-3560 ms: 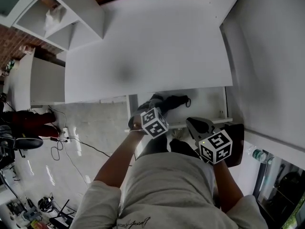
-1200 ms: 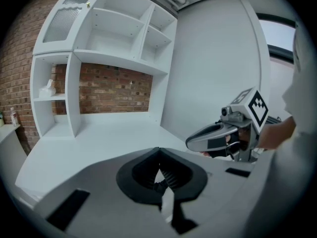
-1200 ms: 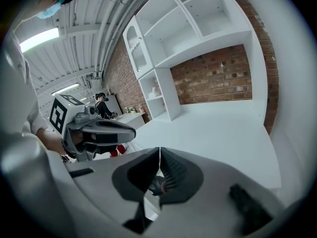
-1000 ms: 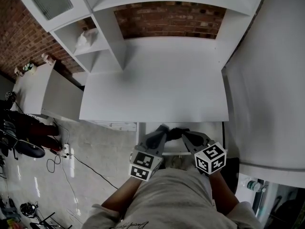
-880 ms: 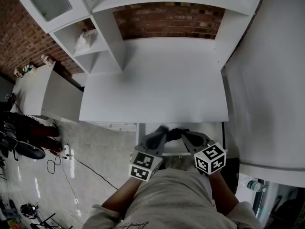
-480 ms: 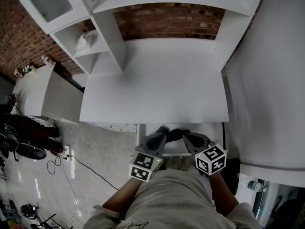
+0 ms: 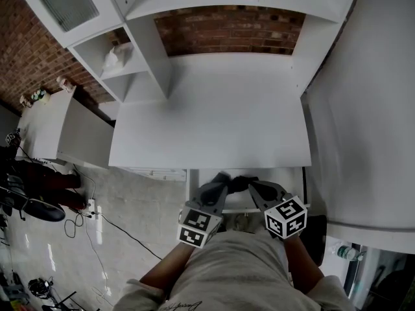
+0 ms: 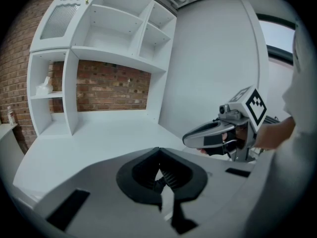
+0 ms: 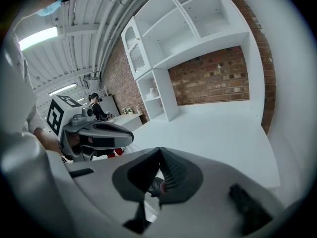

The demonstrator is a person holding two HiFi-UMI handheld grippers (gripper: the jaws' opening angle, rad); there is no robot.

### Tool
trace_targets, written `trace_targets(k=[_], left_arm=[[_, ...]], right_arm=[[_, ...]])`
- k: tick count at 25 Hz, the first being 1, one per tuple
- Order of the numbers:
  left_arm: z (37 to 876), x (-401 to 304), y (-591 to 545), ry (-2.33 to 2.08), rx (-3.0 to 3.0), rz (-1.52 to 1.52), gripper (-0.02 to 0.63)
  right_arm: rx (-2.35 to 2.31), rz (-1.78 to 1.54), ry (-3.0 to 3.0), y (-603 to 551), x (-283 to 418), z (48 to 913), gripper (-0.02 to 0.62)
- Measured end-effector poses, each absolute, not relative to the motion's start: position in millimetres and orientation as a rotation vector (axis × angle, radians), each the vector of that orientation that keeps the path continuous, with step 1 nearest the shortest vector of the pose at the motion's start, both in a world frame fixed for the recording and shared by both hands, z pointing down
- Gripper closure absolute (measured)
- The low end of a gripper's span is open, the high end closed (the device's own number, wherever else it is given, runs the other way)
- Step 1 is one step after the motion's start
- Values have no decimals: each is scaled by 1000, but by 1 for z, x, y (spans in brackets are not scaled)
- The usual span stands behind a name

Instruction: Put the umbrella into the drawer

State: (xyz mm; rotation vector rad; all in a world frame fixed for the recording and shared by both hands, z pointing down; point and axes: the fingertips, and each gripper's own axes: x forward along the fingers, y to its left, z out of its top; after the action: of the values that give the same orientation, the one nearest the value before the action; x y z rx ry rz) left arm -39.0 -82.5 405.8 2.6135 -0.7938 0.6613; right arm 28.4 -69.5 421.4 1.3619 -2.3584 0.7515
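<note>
Below, umbrella [image 7: 242, 182] in drawer [image 7: 290, 177], flanked by shut jaws

White desk [image 7: 207, 115], brick wall [image 7: 227, 28]

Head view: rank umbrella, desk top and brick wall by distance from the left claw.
1. Umbrella, just right of the left claw.
2. Desk top, ahead of it.
3. Brick wall, at the back.

Place: you stand in a workshop-like studio | cues: brick wall [image 7: 227, 28], white desk [image 7: 207, 115] and shelves [image 7: 126, 70], floor cables [image 7: 92, 208], ribbed ceiling [image 9: 94, 33]
</note>
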Motion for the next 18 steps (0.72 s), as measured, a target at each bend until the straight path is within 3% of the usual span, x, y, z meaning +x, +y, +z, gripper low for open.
trace_targets(k=[18], left_arm=[[407, -34, -82, -795, 2621, 668, 591]], right_arm=[[1354, 761, -2360, -67, 32, 424, 568]])
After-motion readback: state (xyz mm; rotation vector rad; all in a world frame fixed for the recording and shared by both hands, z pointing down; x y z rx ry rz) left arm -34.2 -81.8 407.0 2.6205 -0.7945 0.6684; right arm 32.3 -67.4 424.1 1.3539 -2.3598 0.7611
